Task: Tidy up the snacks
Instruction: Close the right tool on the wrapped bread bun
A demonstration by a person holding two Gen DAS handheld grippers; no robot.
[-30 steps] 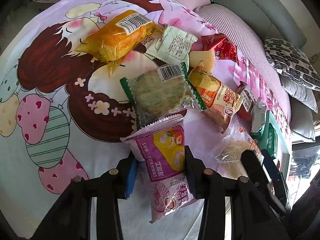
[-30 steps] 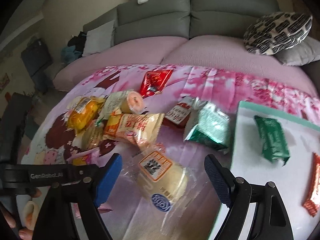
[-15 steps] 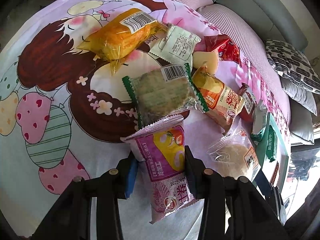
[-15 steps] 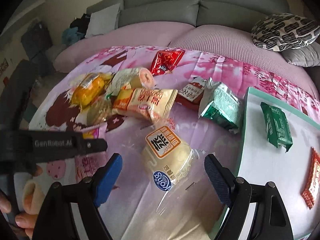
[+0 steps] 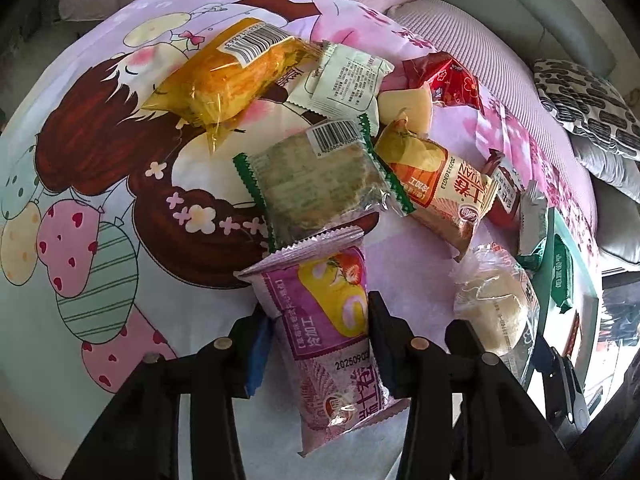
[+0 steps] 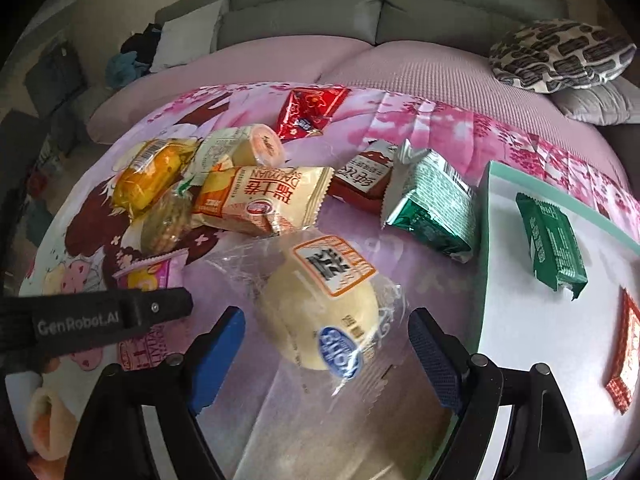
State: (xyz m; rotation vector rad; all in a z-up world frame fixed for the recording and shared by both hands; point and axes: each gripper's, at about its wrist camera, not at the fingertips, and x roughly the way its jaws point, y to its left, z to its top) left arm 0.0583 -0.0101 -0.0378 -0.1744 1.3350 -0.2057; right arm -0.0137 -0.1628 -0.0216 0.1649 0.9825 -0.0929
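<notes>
Several snack packets lie on a cartoon-print pink blanket [image 5: 100,184]. My left gripper [image 5: 316,320] is shut on a purple cake-roll packet [image 5: 324,320], which also shows in the right wrist view [image 6: 154,272]. My right gripper [image 6: 326,340] is open, its fingers on either side of a pale round bun in a clear wrapper [image 6: 324,304]; the bun shows in the left wrist view [image 5: 496,312] too. A white tray with a teal rim [image 6: 520,320] at the right holds a green packet [image 6: 554,244] and a red packet [image 6: 624,356].
An orange packet [image 6: 264,200], yellow packet [image 5: 232,76], green-edged biscuit packet [image 5: 320,176], green foil packet [image 6: 432,208] and red packets [image 6: 312,110] lie in a pile. A grey sofa back [image 6: 360,4] and patterned cushion [image 6: 560,56] lie behind.
My right gripper has moved forward so the bun now lies between its open fingers. My left gripper stays shut on the purple packet.
</notes>
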